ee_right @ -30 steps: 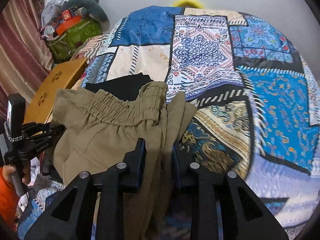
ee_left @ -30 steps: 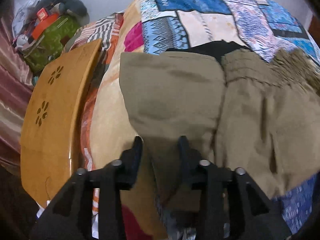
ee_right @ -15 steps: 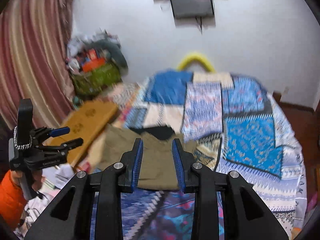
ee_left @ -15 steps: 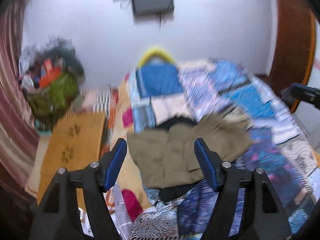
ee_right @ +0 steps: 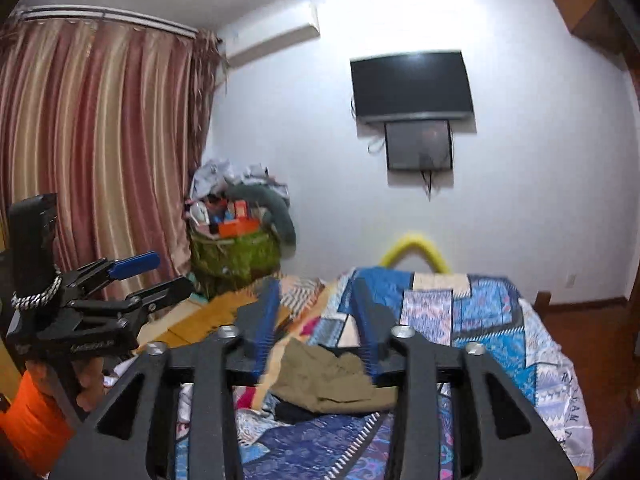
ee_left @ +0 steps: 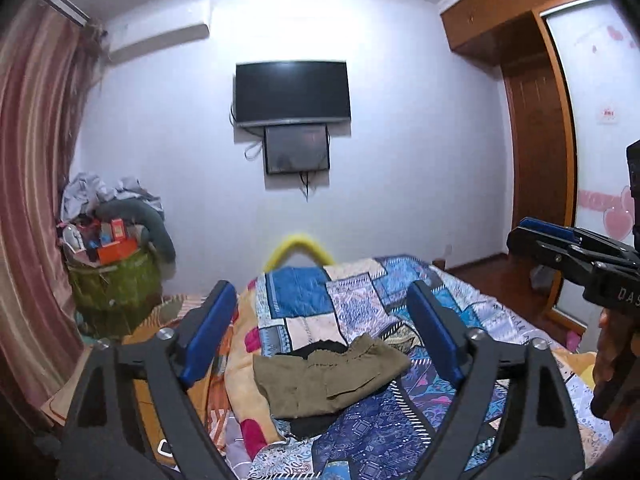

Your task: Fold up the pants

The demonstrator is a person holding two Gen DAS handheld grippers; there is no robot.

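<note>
The olive pants [ee_left: 324, 376] lie folded in a compact stack on the patchwork bedspread [ee_left: 360, 296], over a black garment [ee_left: 320, 347]. They also show in the right wrist view [ee_right: 332, 380]. My left gripper [ee_left: 320, 332] is open and empty, held well back and above the bed. My right gripper [ee_right: 316, 328] is open and empty, also pulled back from the pants. Each gripper shows in the other's view: the right one [ee_left: 560, 240] at the right edge, the left one [ee_right: 136, 280] at the left.
A wooden board [ee_right: 192, 320] lies left of the bed. A green basket [ee_left: 112, 280] piled with clutter stands by the striped curtain [ee_right: 100, 152]. A TV [ee_left: 292, 92] hangs on the far wall. A wooden wardrobe [ee_left: 532, 160] is at the right.
Both grippers let go of the pants, opened, and pulled far back and up from the bed. The pants now lie folded and far off.
</note>
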